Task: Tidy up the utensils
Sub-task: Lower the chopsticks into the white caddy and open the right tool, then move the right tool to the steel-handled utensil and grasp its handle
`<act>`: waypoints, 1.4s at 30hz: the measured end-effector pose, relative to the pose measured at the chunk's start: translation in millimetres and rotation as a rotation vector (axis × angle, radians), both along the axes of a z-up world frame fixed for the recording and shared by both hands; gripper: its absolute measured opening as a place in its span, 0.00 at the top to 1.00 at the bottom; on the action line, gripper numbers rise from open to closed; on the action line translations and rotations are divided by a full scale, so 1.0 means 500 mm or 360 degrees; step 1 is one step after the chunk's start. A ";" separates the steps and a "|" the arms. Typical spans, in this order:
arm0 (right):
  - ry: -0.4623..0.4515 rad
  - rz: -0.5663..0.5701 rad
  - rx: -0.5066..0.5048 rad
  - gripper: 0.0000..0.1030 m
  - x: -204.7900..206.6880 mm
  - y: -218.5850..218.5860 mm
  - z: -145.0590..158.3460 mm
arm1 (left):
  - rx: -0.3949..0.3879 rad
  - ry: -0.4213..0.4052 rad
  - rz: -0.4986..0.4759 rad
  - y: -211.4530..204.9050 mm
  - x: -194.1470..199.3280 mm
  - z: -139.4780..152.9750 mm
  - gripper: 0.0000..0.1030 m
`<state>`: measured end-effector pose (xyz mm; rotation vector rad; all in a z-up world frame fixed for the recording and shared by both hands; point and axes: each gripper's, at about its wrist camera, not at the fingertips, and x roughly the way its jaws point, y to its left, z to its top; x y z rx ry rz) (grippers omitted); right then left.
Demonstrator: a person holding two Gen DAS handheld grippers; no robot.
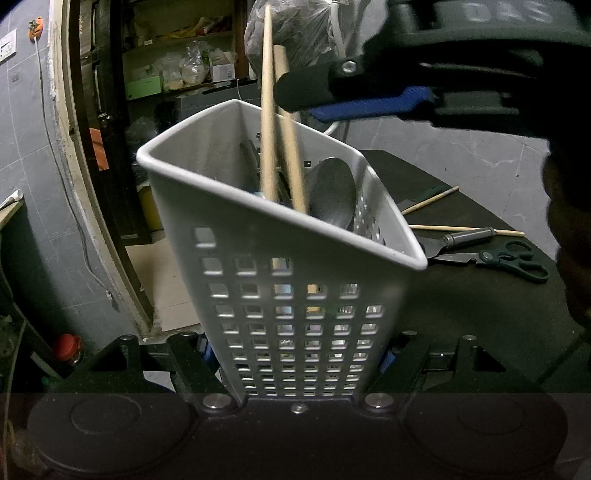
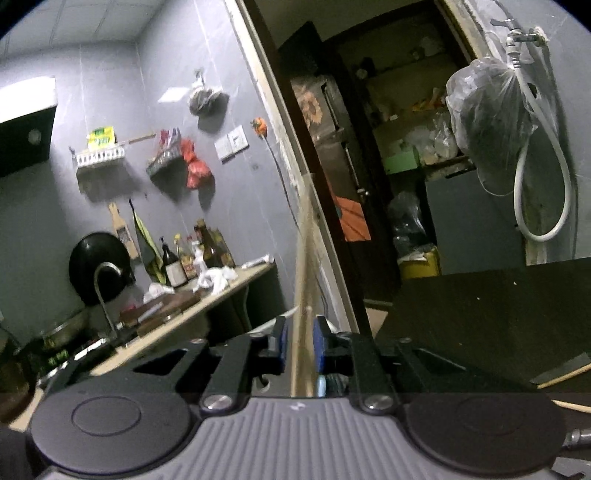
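Left gripper [image 1: 299, 363] clamps the white perforated plastic utensil basket [image 1: 280, 236], tilted above the dark table [image 1: 480, 314]. Right gripper [image 1: 314, 99] stands part-open around a pale wooden stick [image 1: 267, 110], pads seemingly slack. Release fully; keep the basket steady.

A plastic bag [image 2: 487, 122] hangs from a wall tap [image 2: 519, 33] (hose [image 2: 554, 206] looped below).

Your right gripper [image 2: 299, 345] has its blue pads [image 2: 319, 347] slightly parted around a blurred wooden stick [image 2: 303, 295] rising between them, with the dark table [image 2: 480, 306] at right and a kitchen counter [image 2: 207, 299] at left
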<state>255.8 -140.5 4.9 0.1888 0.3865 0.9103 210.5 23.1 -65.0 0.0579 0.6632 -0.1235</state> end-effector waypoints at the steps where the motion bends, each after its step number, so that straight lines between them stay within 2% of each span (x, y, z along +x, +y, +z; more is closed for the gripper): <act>1: -0.0006 -0.0002 -0.0021 0.67 -0.006 0.000 0.000 | -0.0001 -0.0001 0.0000 0.000 0.000 0.000 0.26; 2: -0.0012 -0.0006 -0.0042 0.59 -0.012 -0.003 0.001 | -0.0001 -0.0001 0.0000 -0.001 0.000 0.000 0.26; 3: -0.0018 -0.0005 -0.0055 0.57 -0.019 -0.006 0.001 | -0.0002 -0.0001 0.0000 -0.001 0.000 0.000 0.26; 6: -0.0029 -0.0015 -0.0074 0.43 -0.040 -0.023 0.006 | -0.0002 -0.0002 0.0000 -0.001 0.000 0.000 0.26; 10: -0.0014 -0.0103 -0.0062 0.15 -0.063 -0.065 0.012 | -0.0003 -0.0002 0.0001 -0.002 0.000 0.000 0.26; 14: 0.0013 -0.0245 -0.0077 0.00 -0.078 -0.124 0.012 | -0.0003 0.0000 0.0003 -0.002 0.000 0.000 0.26; 19: 0.0124 -0.0439 -0.0177 0.00 -0.082 -0.195 -0.017 | -0.0002 0.0005 0.0011 -0.002 0.002 -0.001 0.26; 26: 0.0378 -0.0729 -0.0402 0.00 -0.067 -0.259 -0.099 | 0.0011 0.0012 0.0028 -0.010 0.004 0.003 0.26; 32: 0.0544 -0.0863 -0.0419 0.00 -0.017 -0.287 -0.136 | 0.0015 0.0019 0.0053 -0.016 0.006 0.006 0.26; 38: 0.0680 -0.1006 -0.0437 0.00 0.078 -0.292 -0.156 | 0.0015 0.0027 0.0073 -0.022 0.008 0.012 0.26; 42: 0.0809 -0.1099 -0.0387 0.00 0.138 -0.296 -0.174 | 0.0021 0.0032 0.0076 -0.023 0.011 0.014 0.26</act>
